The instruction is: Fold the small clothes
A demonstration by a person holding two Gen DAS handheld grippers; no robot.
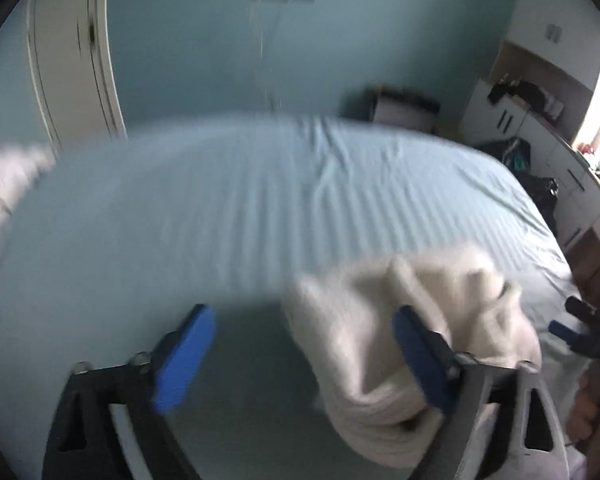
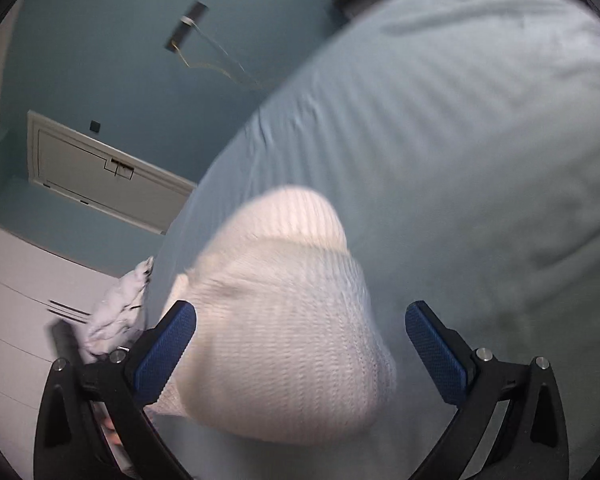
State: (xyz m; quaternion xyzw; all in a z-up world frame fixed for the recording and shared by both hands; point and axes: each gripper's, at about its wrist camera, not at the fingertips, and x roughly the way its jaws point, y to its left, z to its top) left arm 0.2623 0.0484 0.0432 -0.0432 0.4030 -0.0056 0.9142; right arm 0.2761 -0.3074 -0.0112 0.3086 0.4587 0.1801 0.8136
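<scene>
The left gripper (image 1: pixel 304 344) has its two blue fingers (image 1: pixel 184 356) spread wide apart and holds nothing. A white knit cloth (image 1: pixel 412 328) lies bunched on the blue striped bed (image 1: pixel 220 200), draped around the gripper's right finger. The right gripper (image 2: pixel 300 344) is wide too, with nothing pinched. The same white cloth (image 2: pixel 284 320) sits on the bed between its fingers, closer to the left one. Another white, crumpled cloth (image 2: pixel 116 312) lies just past that left finger, by the bed's edge.
</scene>
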